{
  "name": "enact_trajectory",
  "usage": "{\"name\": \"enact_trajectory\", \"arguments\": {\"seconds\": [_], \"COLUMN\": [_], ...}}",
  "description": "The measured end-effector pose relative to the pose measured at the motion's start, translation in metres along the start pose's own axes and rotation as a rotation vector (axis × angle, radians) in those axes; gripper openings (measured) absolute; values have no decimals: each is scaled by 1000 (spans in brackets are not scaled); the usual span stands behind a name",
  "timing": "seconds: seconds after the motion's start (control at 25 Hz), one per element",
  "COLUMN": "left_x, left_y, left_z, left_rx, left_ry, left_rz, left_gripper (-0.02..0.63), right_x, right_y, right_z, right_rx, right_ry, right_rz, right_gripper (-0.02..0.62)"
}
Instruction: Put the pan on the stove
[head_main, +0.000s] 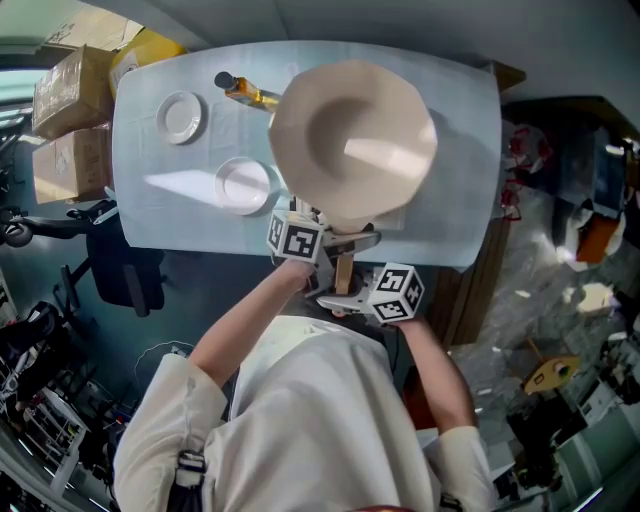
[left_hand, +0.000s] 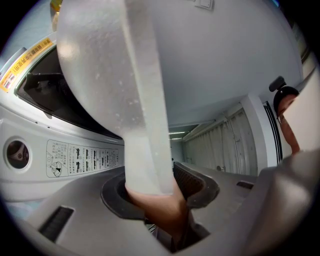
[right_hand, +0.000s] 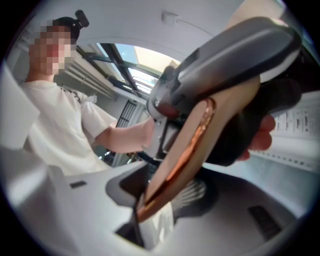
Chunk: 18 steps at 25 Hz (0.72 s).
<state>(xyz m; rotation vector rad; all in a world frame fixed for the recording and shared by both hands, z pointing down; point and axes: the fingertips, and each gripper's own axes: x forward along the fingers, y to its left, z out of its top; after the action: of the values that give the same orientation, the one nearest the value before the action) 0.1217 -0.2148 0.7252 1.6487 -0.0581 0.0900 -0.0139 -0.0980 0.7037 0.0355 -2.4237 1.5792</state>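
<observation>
A cream pan (head_main: 352, 140) is held tilted up over the table, its hollow facing me. Its wooden handle (head_main: 344, 272) points back toward my body. My left gripper (head_main: 330, 240) is shut on the handle close to the pan's body. My right gripper (head_main: 348, 292) is shut on the handle's lower end. In the left gripper view the pan (left_hand: 100, 65) fills the upper left and the handle (left_hand: 165, 210) sits between the jaws. In the right gripper view the handle (right_hand: 185, 155) runs up between the jaws to the left gripper (right_hand: 225, 55). Behind the pan lies a white stove (left_hand: 80, 160) with a black top.
The table (head_main: 470, 150) has a pale blue cover. On its left part stand two white dishes (head_main: 181, 117) (head_main: 243, 186) and a bottle (head_main: 245, 92) lying behind the pan. Cardboard boxes (head_main: 70, 90) are stacked off the table's left end.
</observation>
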Motion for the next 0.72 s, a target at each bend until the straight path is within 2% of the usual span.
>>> {"name": "enact_trajectory", "arguments": {"seconds": [0.32,0.48,0.72], "left_x": [1,1,-5], "left_y": [-2,-3,1], "left_z": [0,0,-1], "left_rx": [1,14,3], "left_ry": [0,10,15], "left_rz": [-33,-22,-4], "left_gripper": [206,261,282], "right_x": [-1,1,0], "right_y": [-1,2,0], "right_z": [-1,1,4], "right_rx": [12,35,88], "right_ry": [-3,-17,-61], "right_rz": [12,20,19], "right_gripper": [187,189,213]}}
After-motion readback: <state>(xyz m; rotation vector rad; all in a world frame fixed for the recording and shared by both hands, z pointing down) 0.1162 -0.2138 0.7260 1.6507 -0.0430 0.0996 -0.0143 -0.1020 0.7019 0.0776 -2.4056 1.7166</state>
